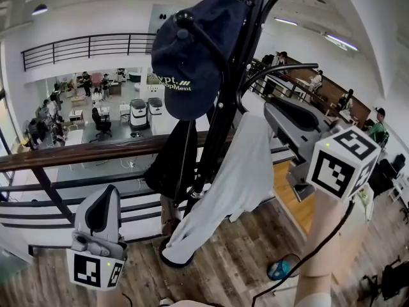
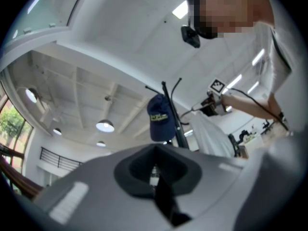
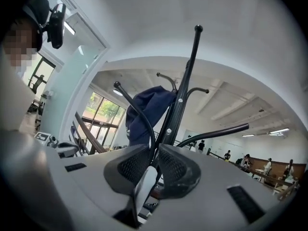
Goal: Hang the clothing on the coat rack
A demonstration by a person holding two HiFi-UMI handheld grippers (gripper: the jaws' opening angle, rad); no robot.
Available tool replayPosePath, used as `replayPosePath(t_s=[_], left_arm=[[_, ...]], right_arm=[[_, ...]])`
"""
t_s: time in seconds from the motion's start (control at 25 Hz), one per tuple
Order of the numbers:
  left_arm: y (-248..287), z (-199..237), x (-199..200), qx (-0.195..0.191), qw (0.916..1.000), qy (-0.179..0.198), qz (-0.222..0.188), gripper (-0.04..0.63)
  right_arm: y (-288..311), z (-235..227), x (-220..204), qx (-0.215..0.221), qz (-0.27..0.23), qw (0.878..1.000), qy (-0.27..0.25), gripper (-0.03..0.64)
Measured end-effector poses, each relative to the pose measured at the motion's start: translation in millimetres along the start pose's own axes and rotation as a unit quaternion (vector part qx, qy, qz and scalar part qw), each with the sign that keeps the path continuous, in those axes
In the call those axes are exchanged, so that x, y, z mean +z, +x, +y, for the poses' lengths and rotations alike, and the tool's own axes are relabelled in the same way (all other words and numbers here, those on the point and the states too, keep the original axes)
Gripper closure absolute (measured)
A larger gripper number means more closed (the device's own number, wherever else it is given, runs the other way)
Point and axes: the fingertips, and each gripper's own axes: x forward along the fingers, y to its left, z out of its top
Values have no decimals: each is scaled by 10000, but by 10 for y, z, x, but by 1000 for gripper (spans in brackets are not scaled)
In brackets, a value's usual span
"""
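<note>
Your right gripper (image 1: 273,109) sits at the right of the head view, raised against the coat rack (image 1: 233,75), and its jaws are nipped on the top edge of the white garment (image 1: 246,165). I judge you hold it that high so the cloth can go over the curved hook arm (image 1: 275,72) just above it. The garment drapes down the frame's centre beside a black garment (image 1: 169,162), under the navy cap (image 1: 192,56) on an upper hook. Only the right gripper view shows the pinch itself: a strip of white cloth (image 3: 144,182) between the pads. Your left gripper (image 1: 105,194) waits low at the lower left, clear of the rack; its own view shows the jaws pressed together on nothing.
</note>
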Motion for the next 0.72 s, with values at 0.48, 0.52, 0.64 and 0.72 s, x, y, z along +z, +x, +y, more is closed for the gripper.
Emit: replayPosePath(t_s=[0.48,0.52,0.64,0.72], left_arm=[[4,-103,-19,-113,9999,41,74,589],[1,-107,-21,-112,9999,41,99,589],[8,-129,-28,-114,9998,54,152,589],[14,-157,-36,-123,9998,62,168,589]], right_arm=[[-83,73,-117,56,-316,9989,332,563],[-102,73,-112,43,-363,9987,351,563],[-181,52,-95,-42,-579,9974,428,575],[-243,50,-96,-86,-739,9961,481,591]])
